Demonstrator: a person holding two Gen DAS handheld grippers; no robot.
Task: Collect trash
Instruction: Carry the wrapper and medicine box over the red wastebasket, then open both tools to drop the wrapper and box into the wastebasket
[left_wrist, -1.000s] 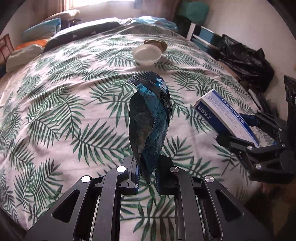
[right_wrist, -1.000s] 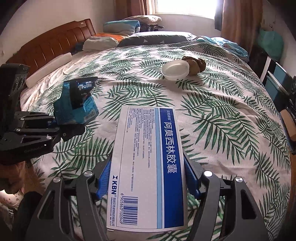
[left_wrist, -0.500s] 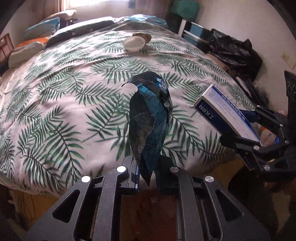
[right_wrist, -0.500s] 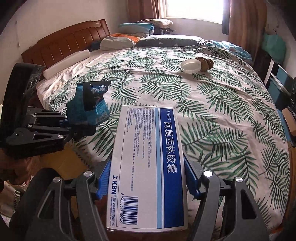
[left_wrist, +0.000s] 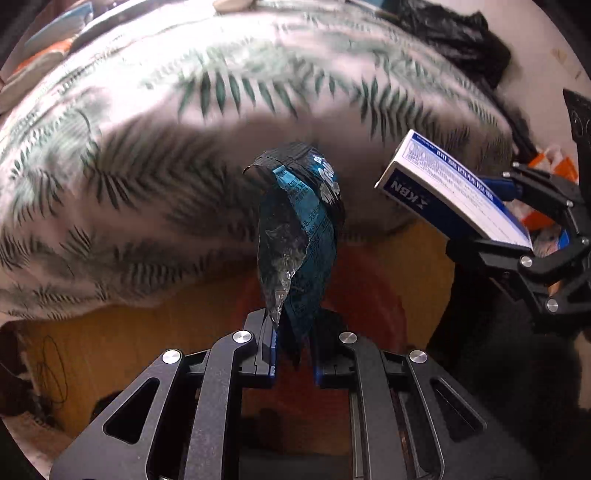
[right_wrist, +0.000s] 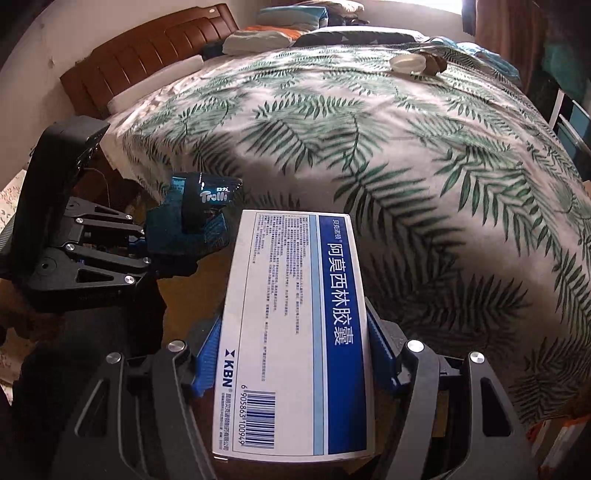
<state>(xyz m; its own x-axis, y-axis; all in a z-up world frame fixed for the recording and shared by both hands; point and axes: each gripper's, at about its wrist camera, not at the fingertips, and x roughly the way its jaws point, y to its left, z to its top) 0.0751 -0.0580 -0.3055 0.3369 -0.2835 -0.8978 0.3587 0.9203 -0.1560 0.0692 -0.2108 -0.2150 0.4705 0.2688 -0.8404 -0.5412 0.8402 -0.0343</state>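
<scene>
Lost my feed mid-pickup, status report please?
Left gripper shut on blue Trolli wrapper. Right gripper shut on white-and-blue medicine box. Both off the bed's edge; nothing blocking.

A bed (right_wrist: 424, 155) fills most of the right wrist view, covered by a white spread printed with green palm fronds. A brown slatted headboard (right_wrist: 147, 62) stands at its far left against a pale wall. Pillows (right_wrist: 280, 26) and folded bedding are piled at the head end, with a long white bolster (right_wrist: 155, 86) just beside the headboard. A curtain (right_wrist: 495, 26) hangs at the far right by a bright window. In the left wrist view, which is blurred, a black bag (left_wrist: 454, 37) sits beside the bed, and wooden floor (left_wrist: 122, 343) shows below the bed's edge.
</scene>
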